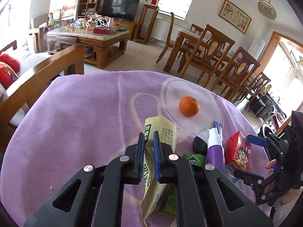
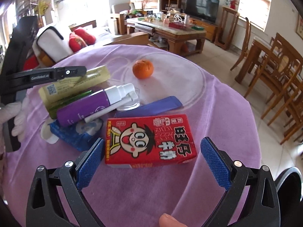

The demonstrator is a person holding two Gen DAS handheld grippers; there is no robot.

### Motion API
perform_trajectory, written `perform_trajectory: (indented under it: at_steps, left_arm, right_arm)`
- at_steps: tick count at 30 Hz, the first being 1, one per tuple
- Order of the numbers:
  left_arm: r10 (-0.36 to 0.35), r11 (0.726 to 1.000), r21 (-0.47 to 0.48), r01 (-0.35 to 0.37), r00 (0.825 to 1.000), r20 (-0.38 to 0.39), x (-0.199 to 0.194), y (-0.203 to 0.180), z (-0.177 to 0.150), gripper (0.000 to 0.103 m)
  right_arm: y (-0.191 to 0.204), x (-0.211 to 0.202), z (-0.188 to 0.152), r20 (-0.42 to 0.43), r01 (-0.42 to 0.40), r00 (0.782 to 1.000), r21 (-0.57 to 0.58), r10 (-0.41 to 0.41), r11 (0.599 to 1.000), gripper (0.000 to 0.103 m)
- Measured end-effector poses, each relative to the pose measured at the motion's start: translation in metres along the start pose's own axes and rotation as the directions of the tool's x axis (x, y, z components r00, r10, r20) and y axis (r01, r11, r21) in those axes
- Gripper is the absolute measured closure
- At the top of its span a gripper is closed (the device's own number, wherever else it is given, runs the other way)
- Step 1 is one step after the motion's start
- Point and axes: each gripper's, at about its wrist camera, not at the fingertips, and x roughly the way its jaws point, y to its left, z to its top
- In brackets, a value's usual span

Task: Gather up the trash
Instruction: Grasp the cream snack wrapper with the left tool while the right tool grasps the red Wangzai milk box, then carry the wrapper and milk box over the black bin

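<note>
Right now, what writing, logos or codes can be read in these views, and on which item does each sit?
"GenRobot.AI": on the arm of the left gripper.
"旺仔牛奶": red milk carton, upside down, beside a cartoon boy's face.
Cream pouch: QR code and green characters, too blurred to read.
Purple spray bottle: faint print, too small to read.
Blue wrapper: nothing legible.

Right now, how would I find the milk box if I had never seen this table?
Look at the purple tablecloth with the pile of trash on it. The red milk carton lies flat at the near edge of that pile, between the open right gripper. It is the only red box, with a cartoon boy's face on it.
</note>
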Motion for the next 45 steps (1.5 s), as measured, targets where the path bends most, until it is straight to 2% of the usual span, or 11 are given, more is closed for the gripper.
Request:
perform_trajectory:
  at_steps: [4,11,13,15,19,20,21,22,25,36,45]
  left_arm:
    - [-0.033,0.999,-0.006,0.033,0.999,-0.008,-0.001,0.004,-0.002,0.094]
    - [-0.046,0.999,-0.023,0.046,0.999,-0.013,-0.013,0.009,-0.009,0.087]
    - [-0.016,1.000,-0.008,0.016,1.000,-0.024,-0.015,0.008,-0.013,0.048]
    - [0.005,1.000,0.000,-0.005,1.000,-0.026,-0.018,0.004,-0.018,0.030]
    - [0.061,0.995,0.079,-0.058,0.997,-0.044,-0.017,-0.007,-0.027,0.033]
    - [0.060,0.994,0.092,-0.056,0.997,-0.042,-0.016,-0.009,-0.029,0.040]
    - [0.043,0.996,0.083,-0.038,0.997,-0.062,-0.013,-0.007,-0.031,0.063]
    - [0.039,0.997,0.065,-0.034,0.996,-0.076,-0.011,-0.004,-0.031,0.075]
    - [0.032,0.999,0.037,-0.030,0.997,-0.065,-0.016,0.002,-0.031,0.083]
    - [-0.088,0.995,0.057,0.079,0.982,0.164,-0.107,-0.043,-0.039,0.083]
    - [-0.234,0.963,0.171,0.209,0.961,0.147,-0.106,-0.143,-0.048,0.083]
  right_arm:
    - [-0.004,0.011,0.002,-0.008,-0.036,0.999,0.049,0.037,0.998,0.013]
    - [-0.004,-0.002,-0.004,0.034,-0.045,0.999,0.108,0.041,0.993,0.013]
    - [-0.007,-0.013,-0.009,0.057,-0.061,0.997,0.138,0.053,0.989,0.013]
    - [-0.008,-0.026,-0.015,0.080,-0.084,0.994,0.159,0.072,0.984,0.013]
    - [-0.005,-0.049,-0.026,0.118,-0.108,0.989,0.158,0.090,0.982,0.013]
    - [0.002,-0.054,-0.027,0.123,-0.114,0.988,0.157,0.095,0.981,0.013]
    - [0.004,-0.059,-0.030,0.130,-0.124,0.986,0.156,0.104,0.980,0.013]
    - [0.005,-0.064,-0.033,0.136,-0.131,0.985,0.154,0.110,0.979,0.013]
    - [0.013,-0.079,-0.041,0.150,-0.133,0.982,0.145,0.111,0.980,0.013]
    - [0.016,-0.131,-0.064,0.260,-0.149,0.961,0.182,0.099,0.972,0.013]
    - [-0.030,-0.185,-0.112,0.334,-0.134,0.942,0.285,0.033,0.949,0.013]
